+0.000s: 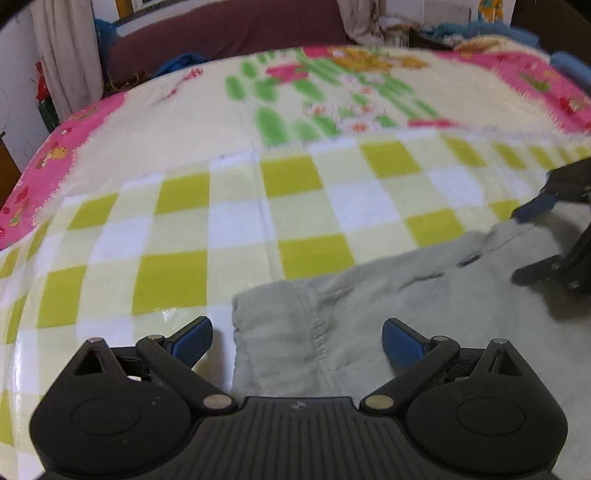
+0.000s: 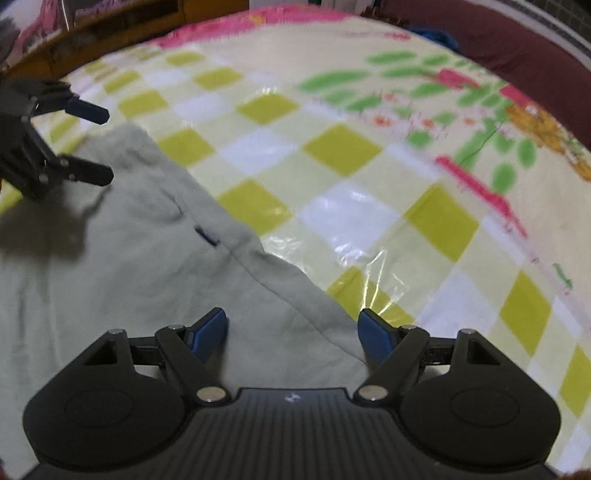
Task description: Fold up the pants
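Observation:
Pale grey-green pants (image 1: 388, 317) lie flat on a green-and-white checked plastic sheet (image 1: 221, 221). My left gripper (image 1: 297, 341) is open, its blue pads straddling the pants' near left corner and seam. My right gripper (image 1: 517, 245) shows at the right edge, open above the pants' far corner. In the right wrist view the pants (image 2: 122, 266) fill the lower left, and my right gripper (image 2: 291, 336) is open over their right edge. The left gripper (image 2: 107, 144) shows at the upper left, open, over the other corner.
The sheet (image 2: 369, 192) covers a cream blanket (image 1: 184, 114) with pink borders and green and pink prints. A maroon headboard or sofa (image 1: 229, 33) lies beyond it. Curtains (image 1: 66, 55) hang at the far left.

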The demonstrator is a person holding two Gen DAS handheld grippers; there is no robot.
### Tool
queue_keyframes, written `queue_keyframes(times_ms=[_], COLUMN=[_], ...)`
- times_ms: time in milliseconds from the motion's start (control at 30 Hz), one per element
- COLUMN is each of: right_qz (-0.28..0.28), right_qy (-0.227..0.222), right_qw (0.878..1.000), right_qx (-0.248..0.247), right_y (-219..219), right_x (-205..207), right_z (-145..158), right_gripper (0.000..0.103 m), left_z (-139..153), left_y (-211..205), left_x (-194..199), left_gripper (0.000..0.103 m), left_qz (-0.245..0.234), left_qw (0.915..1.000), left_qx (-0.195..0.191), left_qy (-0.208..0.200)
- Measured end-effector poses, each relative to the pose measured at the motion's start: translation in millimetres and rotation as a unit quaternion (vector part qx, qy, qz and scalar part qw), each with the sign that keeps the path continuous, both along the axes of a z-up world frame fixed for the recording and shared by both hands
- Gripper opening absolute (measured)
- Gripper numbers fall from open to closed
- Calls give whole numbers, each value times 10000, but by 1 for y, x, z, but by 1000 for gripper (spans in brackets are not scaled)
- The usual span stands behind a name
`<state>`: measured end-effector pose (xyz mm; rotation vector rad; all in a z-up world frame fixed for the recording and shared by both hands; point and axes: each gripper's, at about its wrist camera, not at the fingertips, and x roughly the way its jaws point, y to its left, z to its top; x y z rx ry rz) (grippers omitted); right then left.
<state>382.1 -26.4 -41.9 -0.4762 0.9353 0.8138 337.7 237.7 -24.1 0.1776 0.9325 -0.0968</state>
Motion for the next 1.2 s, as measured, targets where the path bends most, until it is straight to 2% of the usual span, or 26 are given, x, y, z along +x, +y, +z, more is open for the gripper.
queue_keyframes(times_ms=[67,200,300,400,467,533,600,667,700,733,767,867,967,1033,1133,1200], right_qz=[11,59,43,-206,-152,-17,49,15,-29,-61,-106,-54,60,4,-25,-12], right_qy=[-13,16,-31,-73,-50,77,-26,30,70,112,155,77,-142,-270,-414,-405], right_qw=[10000,10000,9999,9997,9998,9999,9998,9999,9999,9999,9998,9999,9998,9996,9979,9959], right_qx=[14,13,121,119,143,-91,-216,-153,-113,-92,-101,-130,-121,40,493,805], right_y=[-2,-6,-14,-20,-22,-17,-13,-13,-14,-15,-15,-15,-18,-26,-46,-60], right_x=[0,4,7,18,21,23,19,20,21,21,20,6,-19,-39,-85,-128], right_z=[3,9,15,18,18,10,7,9,11,14,15,24,46,68,113,139], right_gripper=[79,79,79,79,79,79,78,66,46,15,5,4,3,3,3,3], left_z=[-7,-6,-9,-11,-8,-7,-7,-6,-6,-5,-3,2,16,33,68,89], left_y=[-1,8,9,4,1,-1,-5,-9,-10,-12,-13,-20,-25,-23,-16,-12], left_x=[5,14,16,17,14,13,14,14,15,15,16,10,-5,-21,-62,-105], left_gripper=[103,103,103,103,82,72,66,61,60,55,50,41,39,39,39,39], left_qz=[30,152,36,-2,-78,-75,-64,-145,-170,-178,-176,-206,-219,-208,-210,-273], left_qw=[9994,9998,9997,9995,9996,9996,9996,9992,9989,9988,9988,9982,9970,9969,9957,9935], left_qx=[345,160,238,300,259,236,272,368,428,454,455,554,675,586,335,206], left_qy=[-21,29,61,67,-32,-93,-97,-87,-81,-68,-64,-117,-304,-485,-838,-1088])
